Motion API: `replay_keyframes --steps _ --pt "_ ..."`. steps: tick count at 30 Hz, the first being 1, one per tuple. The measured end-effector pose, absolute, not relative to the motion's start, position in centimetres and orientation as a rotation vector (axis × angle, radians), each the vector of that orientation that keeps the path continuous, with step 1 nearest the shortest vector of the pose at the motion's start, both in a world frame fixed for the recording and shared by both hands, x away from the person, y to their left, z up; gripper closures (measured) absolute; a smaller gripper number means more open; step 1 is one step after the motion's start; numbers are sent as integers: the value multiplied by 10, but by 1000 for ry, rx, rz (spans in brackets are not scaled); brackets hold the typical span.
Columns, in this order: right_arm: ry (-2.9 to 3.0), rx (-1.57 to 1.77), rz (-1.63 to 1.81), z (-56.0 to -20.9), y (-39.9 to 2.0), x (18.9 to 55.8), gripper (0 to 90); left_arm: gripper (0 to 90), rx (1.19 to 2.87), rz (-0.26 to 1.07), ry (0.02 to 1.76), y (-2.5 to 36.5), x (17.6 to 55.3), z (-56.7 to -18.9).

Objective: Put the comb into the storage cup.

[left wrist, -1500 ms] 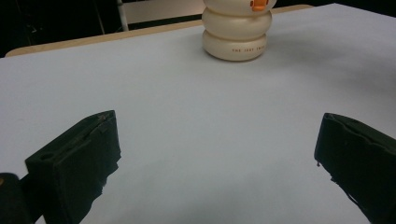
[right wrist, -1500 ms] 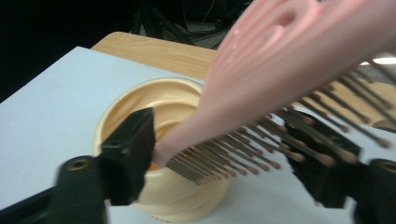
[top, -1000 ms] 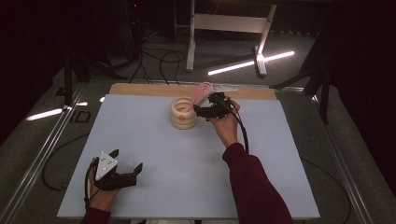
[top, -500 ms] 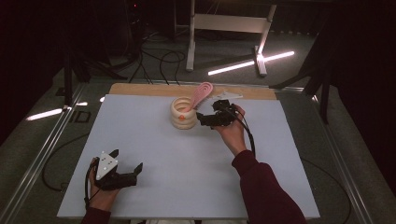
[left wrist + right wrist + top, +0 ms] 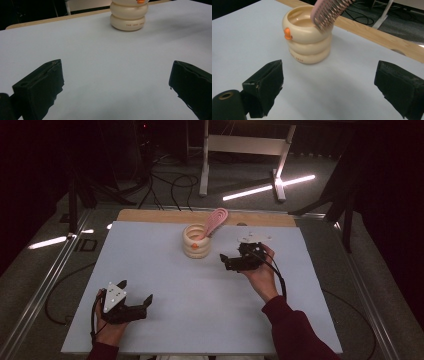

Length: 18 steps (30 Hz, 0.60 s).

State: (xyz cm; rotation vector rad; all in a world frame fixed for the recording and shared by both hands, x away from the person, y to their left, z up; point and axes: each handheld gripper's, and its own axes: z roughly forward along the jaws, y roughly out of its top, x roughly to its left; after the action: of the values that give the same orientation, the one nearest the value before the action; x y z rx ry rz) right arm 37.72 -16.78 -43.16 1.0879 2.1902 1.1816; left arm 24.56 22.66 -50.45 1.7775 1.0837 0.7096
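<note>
A cream cup (image 5: pixel 196 242) made of stacked rings, with a small orange knob, stands at the far middle of the white table (image 5: pixel 150 260). A pink hairbrush (image 5: pixel 215 220) leans in it, head up and tilted right. My right gripper (image 5: pixel 225 262) hovers open just right of the cup and nearer the person, holding nothing. In the right gripper view the cup (image 5: pixel 308 40) and brush (image 5: pixel 329 10) sit ahead of the spread jaws (image 5: pixel 329 72). My left gripper (image 5: pixel 136 292) rests open at the near left. Far ahead of its wide jaws (image 5: pixel 117 72) is the cup (image 5: pixel 128 15).
A wooden strip (image 5: pixel 160 216) runs along the table's far edge. Beyond it stand a white frame (image 5: pixel 245 145), floor cables (image 5: pixel 165 185) and bright light strips (image 5: pixel 270 187). Metal rails (image 5: pixel 45 285) flank the table.
My right gripper has drawn back from the cup toward the person and a little right, now empty. The pink brush stays leaning in the cup. The left gripper has not moved.
</note>
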Motion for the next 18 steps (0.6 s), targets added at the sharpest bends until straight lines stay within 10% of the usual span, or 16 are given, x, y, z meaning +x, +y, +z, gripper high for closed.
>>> replay_keyframes --steps 18 --pt "2052 1124 1186 -451 -238 312 91 1 1792 726 1062 225 246 -500"
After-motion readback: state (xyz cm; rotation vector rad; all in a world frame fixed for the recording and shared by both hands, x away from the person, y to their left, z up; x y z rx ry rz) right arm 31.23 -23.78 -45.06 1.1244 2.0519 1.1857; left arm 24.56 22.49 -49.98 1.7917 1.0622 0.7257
